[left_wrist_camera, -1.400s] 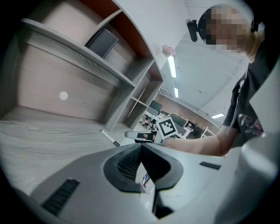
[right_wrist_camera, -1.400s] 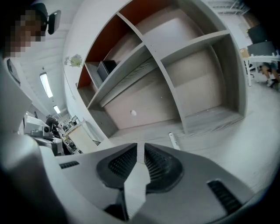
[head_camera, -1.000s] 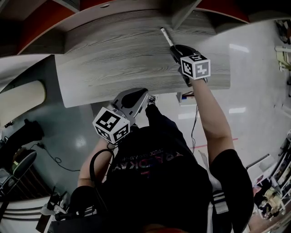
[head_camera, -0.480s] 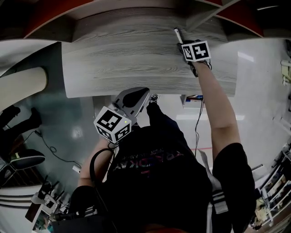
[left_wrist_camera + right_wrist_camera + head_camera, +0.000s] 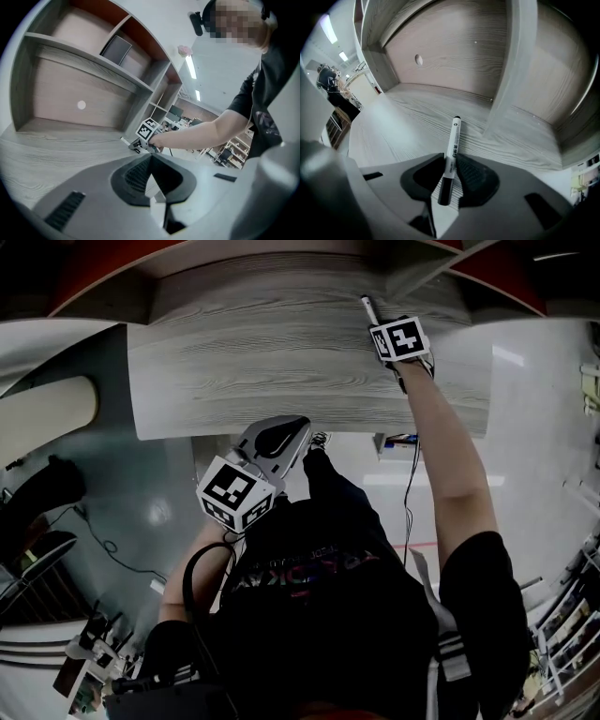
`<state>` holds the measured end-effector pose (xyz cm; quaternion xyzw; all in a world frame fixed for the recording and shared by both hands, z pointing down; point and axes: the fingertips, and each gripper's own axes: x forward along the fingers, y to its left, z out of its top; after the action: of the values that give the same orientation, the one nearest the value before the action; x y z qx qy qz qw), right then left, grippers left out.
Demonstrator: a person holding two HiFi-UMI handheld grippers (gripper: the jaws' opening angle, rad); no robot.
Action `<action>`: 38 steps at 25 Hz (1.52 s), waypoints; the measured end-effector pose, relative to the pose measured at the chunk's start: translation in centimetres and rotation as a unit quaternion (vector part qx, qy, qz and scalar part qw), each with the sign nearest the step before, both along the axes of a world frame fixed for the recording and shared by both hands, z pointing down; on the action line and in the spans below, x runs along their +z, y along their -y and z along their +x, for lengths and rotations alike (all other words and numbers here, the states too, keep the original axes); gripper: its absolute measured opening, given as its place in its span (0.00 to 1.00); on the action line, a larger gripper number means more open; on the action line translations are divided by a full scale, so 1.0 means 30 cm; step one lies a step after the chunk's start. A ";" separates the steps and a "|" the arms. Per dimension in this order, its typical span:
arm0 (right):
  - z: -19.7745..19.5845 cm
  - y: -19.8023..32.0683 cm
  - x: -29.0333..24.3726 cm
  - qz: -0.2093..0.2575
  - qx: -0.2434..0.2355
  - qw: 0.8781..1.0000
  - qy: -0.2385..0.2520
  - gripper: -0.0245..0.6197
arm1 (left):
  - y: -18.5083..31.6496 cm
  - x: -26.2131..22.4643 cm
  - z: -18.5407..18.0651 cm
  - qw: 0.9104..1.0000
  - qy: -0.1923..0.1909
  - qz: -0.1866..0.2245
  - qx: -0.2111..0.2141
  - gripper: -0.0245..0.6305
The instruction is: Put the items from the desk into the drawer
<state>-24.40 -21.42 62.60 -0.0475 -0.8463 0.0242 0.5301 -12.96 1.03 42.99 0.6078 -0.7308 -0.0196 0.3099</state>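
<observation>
Right, only one item showed on the desk (image 5: 281, 362): a single marker (image 5: 453, 145), lying flat near the back edge, just left of one shelf divider (image 5: 506, 93). It was dead centre in the right gripper (image 5: 451, 161). Its long axis ran straight out along the gripper's pointing line, dark end between the pads and the other end aimed at the shelf back, so the axis crossed the closing direction as it should. Those jaws had just been closing with the marker between them, and both pads looked to be on the barrel, low near the dark end. The marker was not yet lifted, body still on the wood. The left gripper (image 5: 298, 427) was well apart, held close to the torso below the desk's front edge, jaws together with nothing in them. So the right hand was the nearer one by far. Count: one marker, two grippers, no drawer in any view. My guess is the lift was next, and a grip that far toward one end could let the marker droop.
</observation>
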 end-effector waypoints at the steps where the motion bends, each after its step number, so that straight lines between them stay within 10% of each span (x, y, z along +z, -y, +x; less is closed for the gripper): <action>1: -0.001 -0.002 -0.001 0.001 0.000 1.000 0.002 0.19 | 0.003 0.000 0.003 1.000 0.000 0.000 0.003 0.05; 16: 0.028 -0.042 -0.103 -0.066 0.033 0.993 0.090 0.15 | -0.010 -0.016 0.031 1.000 0.003 0.003 0.002 0.05; 22: 0.134 -0.160 -0.351 -0.227 0.077 0.940 0.242 0.15 | -0.010 -0.024 0.025 1.000 0.011 0.019 0.022 0.05; 31: 0.329 -0.354 -0.759 -0.256 0.114 0.879 0.385 0.15 | -0.017 -0.124 0.036 0.991 0.038 0.042 0.118 0.05; 38: 0.440 -0.455 -0.873 -0.236 0.147 0.857 0.434 0.15 | 0.004 -0.157 0.061 0.981 0.045 0.066 0.178 0.05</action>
<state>-11.20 -7.78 36.41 -0.0516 -0.9565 0.2779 0.0723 -11.15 0.92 38.30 0.7478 -0.6209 0.0154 0.2345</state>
